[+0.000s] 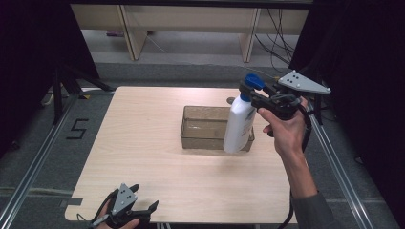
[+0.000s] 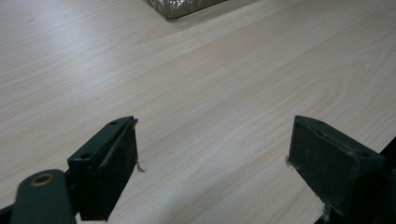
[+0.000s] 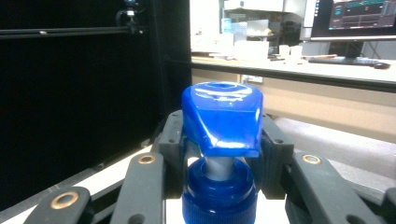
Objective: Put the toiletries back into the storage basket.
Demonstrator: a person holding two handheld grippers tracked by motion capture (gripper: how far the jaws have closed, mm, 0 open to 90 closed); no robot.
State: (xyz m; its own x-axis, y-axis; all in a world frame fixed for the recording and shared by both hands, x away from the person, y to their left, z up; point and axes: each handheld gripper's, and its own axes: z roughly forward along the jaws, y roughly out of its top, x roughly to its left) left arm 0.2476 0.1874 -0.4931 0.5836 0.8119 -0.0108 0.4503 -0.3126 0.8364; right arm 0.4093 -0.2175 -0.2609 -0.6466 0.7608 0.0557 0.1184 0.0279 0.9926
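Observation:
A white pump bottle [image 1: 239, 125] with a blue pump head [image 1: 253, 81] hangs in the air over the right end of a clear rectangular bin [image 1: 206, 128]. My right gripper [image 1: 249, 93] is shut on the bottle's neck just under the pump. In the right gripper view the blue pump head [image 3: 222, 116] and blue collar [image 3: 218, 196] sit between the black jaws. My left gripper [image 1: 143, 198] rests at the table's near left edge, open and empty; in the left gripper view its pads [image 2: 119, 163] stand wide apart over bare wood.
The light wooden table [image 1: 143, 143] has room left of and in front of the bin. A corner of the bin [image 2: 180, 7] shows at the top of the left gripper view. Shelving legs and cables stand beyond the table's far edge.

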